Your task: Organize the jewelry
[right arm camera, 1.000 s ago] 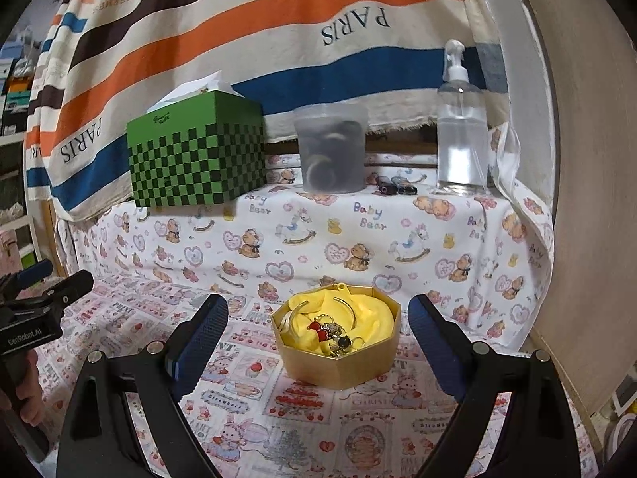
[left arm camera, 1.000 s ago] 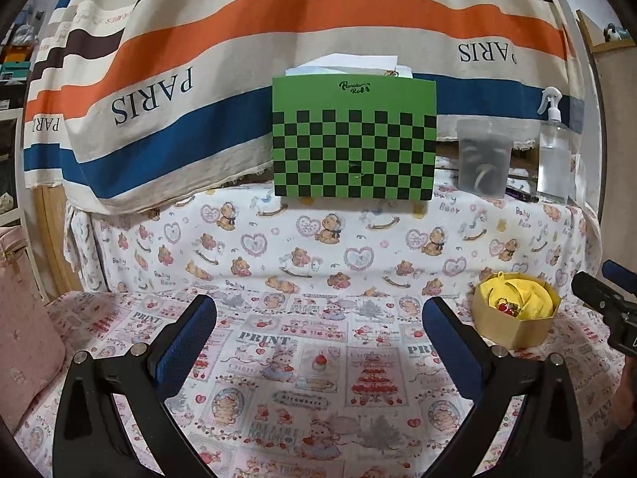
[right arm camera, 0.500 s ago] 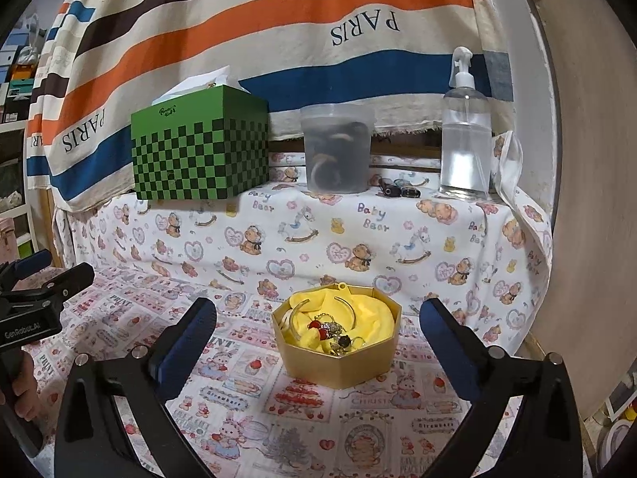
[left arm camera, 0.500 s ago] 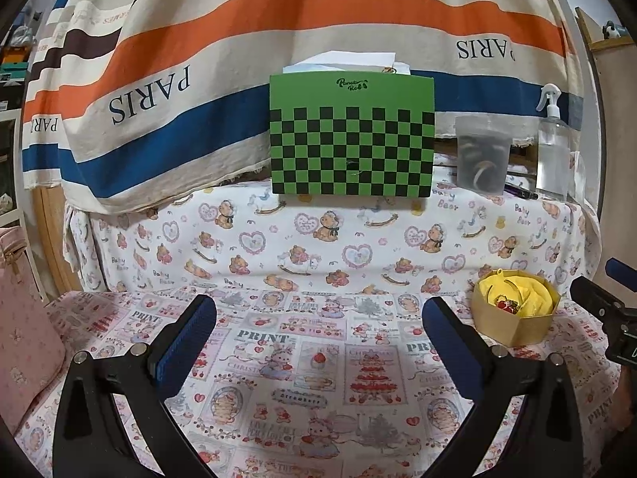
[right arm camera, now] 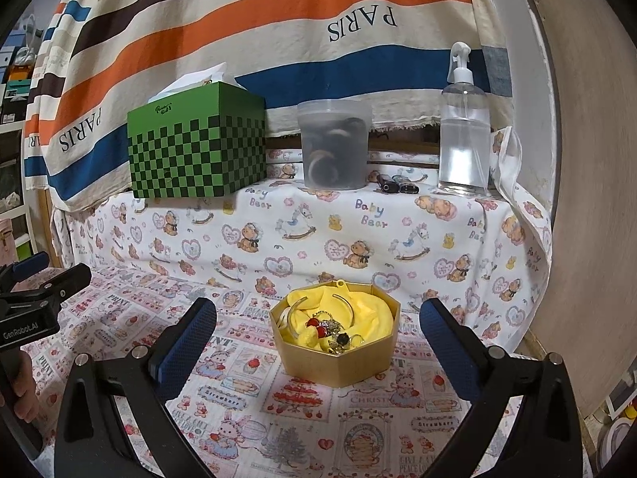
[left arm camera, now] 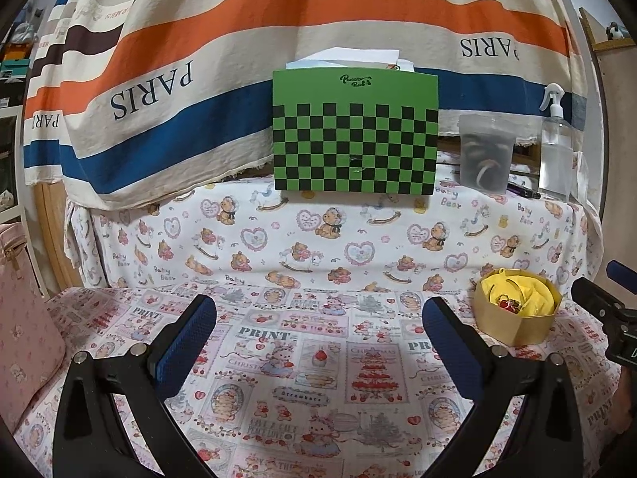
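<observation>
A tan, many-sided box (right arm camera: 338, 362) lined with yellow cloth (right arm camera: 374, 318) sits on the printed tablecloth. In it lie thin bangles (right arm camera: 296, 310), red beads (right arm camera: 314, 324) and a tangle of small rings. My right gripper (right arm camera: 318, 310) is open wide just in front of the box, with its blue pads (right arm camera: 187, 338) clear of it on either side. My left gripper (left arm camera: 318, 310) is open too, over bare cloth, with nothing between its fingers. The box (left arm camera: 517, 326) appears at its right, beside the other gripper's tip (left arm camera: 597, 302).
On the raised shelf behind stand a green checkered tissue box (right arm camera: 199, 147), a cloudy tub (right arm camera: 334, 147) holding rings, a spray bottle (right arm camera: 464, 135) and small dark items (right arm camera: 398, 187). A pink bag (left arm camera: 24, 338) is at the left, a wooden panel (right arm camera: 589, 199) at the right.
The right gripper's jaws have spread a little wider around the view of the box. Both hands stay almost where they were.
</observation>
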